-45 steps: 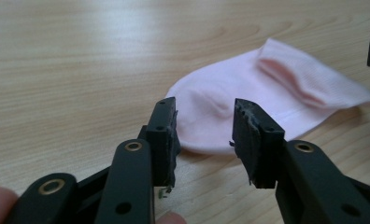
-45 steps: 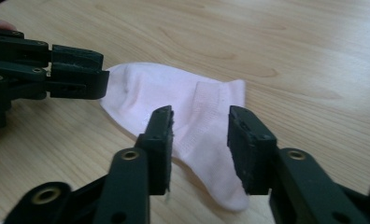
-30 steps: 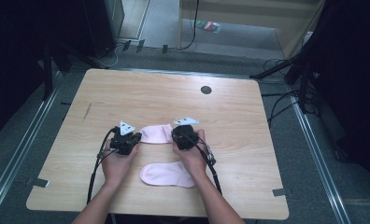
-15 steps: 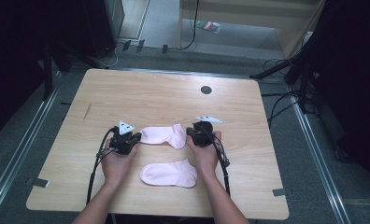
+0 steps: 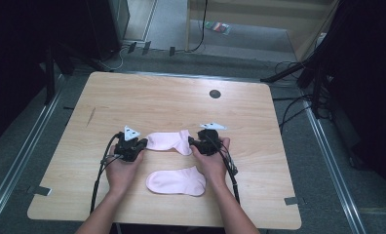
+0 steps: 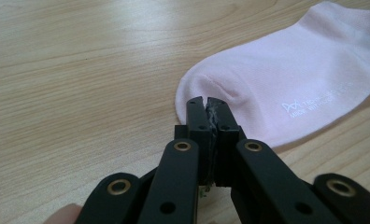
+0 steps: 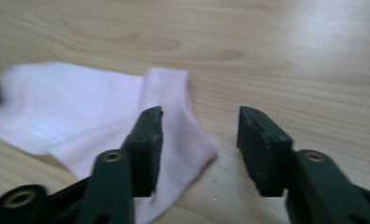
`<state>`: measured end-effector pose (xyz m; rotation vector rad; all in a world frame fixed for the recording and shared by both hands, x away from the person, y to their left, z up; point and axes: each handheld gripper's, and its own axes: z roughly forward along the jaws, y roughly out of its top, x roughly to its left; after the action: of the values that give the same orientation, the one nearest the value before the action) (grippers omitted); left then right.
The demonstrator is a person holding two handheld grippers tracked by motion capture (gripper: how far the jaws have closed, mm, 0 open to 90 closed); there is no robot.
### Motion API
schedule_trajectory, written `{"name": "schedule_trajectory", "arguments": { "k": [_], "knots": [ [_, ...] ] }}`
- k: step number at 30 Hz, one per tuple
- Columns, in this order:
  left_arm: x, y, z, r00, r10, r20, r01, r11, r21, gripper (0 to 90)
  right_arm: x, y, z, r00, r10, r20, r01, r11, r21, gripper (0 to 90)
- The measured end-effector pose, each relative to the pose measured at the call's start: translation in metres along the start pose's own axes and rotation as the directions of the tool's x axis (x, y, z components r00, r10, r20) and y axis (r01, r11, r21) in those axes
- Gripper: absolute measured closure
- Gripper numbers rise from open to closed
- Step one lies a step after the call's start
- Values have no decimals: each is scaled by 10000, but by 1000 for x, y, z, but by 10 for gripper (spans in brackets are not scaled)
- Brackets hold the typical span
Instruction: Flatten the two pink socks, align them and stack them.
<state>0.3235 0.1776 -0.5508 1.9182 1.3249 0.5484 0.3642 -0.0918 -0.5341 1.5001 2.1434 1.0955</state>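
Note:
Two pink socks lie on the wooden table. The far sock is spread flat between my grippers, its toe to the left and its cuff to the right. My left gripper is shut on the toe edge, where the fabric puckers at the jaw tips. My right gripper stands open at the cuff; one jaw hovers over the cuff and the other over bare wood. The near sock lies flat between the person's wrists.
A small black round hole sits in the table's far middle. Cables trail from both grippers toward the near edge. Dark stands and cables on the floor surround the table.
The right gripper has moved right along the far sock, drawing its cuff end out longer and flatter. The left gripper has stayed at the toe.

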Motion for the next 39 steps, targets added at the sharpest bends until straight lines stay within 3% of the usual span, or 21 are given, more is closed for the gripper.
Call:
{"name": "schedule_trajectory", "arguments": {
  "k": [1,3,7,8,11,15,16,18,19,21,22,24,25,26,27,30,33,35,36,37,39],
  "knots": [
    [-1,0,0,10000,16,-49,-16,10000,-39,900,1,-2,2,9996,-115,239,112,9999,126,473],
    [-1,0,0,10000,55,-39,-56,10000,-19,900,4,-4,5,9969,-607,502,595,9979,253,514],
    [-1,0,0,10000,24,-59,-24,10000,-37,900,8,-5,7,9935,-1089,332,1080,9938,277,718],
    [-1,0,0,10000,24,-59,-24,10000,-37,900,8,-5,7,9935,-1089,332,1080,9938,277,718],
    [0,0,0,10000,-11,-13,11,10000,-8,900,8,-6,6,9906,-1365,94,1360,9899,401,844],
    [1,0,0,10000,-66,23,66,10000,-30,900,-4,-4,3,9949,-1002,114,995,9938,496,872],
    [0,0,0,10000,-22,4,22,10000,-13,900,-17,-5,-1,9975,-671,223,660,9968,454,876],
    [0,0,0,10000,-19,-23,19,10000,-17,900,-21,-5,-2,9980,-550,298,537,9976,437,877],
    [-1,0,1,10000,26,-68,-27,10000,-31,900,-30,-6,-5,9996,-238,144,233,9990,394,874],
    [0,0,0,10000,-22,50,22,10000,-3,900,-29,-7,-6,9990,-274,-349,289,9987,422,851],
    [1,0,0,9999,-54,164,54,10000,-11,897,-27,-7,-7,9974,-299,-657,315,9992,230,784],
    [4,0,-1,9977,-253,636,271,9993,-273,756,-24,-5,-12,9966,-348,-747,327,9991,-282,658],
    [6,-2,-4,9945,-319,1001,381,9974,-605,694,-25,-3,-15,9956,-139,-923,91,9986,-520,626],
    [6,-2,-4,9945,-319,1001,381,9974,-605,664,-25,-1,-18,9951,87,-982,-154,9976,-680,621],
    [11,-6,-10,9864,-620,1523,834,9869,-1383,635,-26,0,-21,9957,291,-876,-361,9962,-796,623],
    [17,-7,-14,9790,-1161,1675,1431,9768,-1592,642,-27,0,-22,9964,675,-520,-703,9961,-537,616],
    [15,-3,-10,9844,-1011,1442,1219,9821,-1439,657,-26,-3,-18,9958,733,-543,-741,9972,-132,595],
    [11,-1,-7,9908,-610,1209,781,9867,-1423,654,-23,-7,-15,9976,554,-423,-555,9985,-1,580],
    [11,-1,-7,9908,-610,1209,781,9867,-1423,643,-23,-7,-15,9976,554,-423,-555,9985,-1,580],
    [7,1,-3,9949,-126,997,261,9905,-1347,635,-20,-10,-11,9987,329,-388,-327,9994,61,559],
    [5,2,-2,9955,10,950,107,9924,-1229,635,-18,-11,-10,9987,287,-426,-285,9996,41,557]
  ]
}}
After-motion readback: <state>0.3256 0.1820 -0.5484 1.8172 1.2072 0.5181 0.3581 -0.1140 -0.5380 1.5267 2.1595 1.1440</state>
